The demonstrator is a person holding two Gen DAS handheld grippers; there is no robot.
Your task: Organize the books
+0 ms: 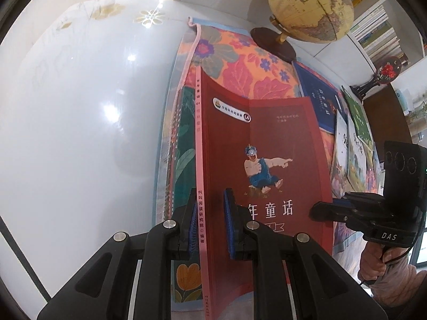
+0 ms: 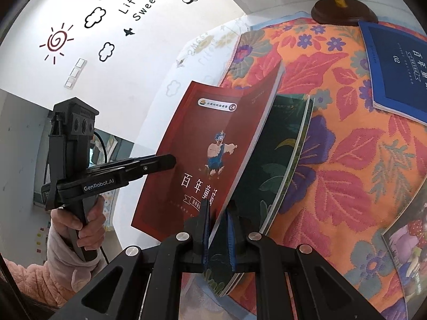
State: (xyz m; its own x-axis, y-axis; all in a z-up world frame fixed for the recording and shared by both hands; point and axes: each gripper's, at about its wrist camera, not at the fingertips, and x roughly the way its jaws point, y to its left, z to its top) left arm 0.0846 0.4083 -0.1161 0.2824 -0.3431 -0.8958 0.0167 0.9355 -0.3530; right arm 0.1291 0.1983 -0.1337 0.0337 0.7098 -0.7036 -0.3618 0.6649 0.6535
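We hold the red book point(image 1: 267, 144) between both grippers: the left gripper point(image 1: 210, 224) has its jaws clamped on the spine edge, the right gripper point(image 2: 217, 229) on the opposite page edge, so each hand is equally near. Its long axis runs away from the jaws toward the globe point(image 1: 311, 5), and it tilts above the green book point(image 2: 277, 154), which lies flat on the floral cloth point(image 2: 347, 160) — the spot where, in our judgement, it should land. Nearer the globe's base lies a blue book point(image 2: 395, 69); it stays clear of the path — nothing blocks the drop.
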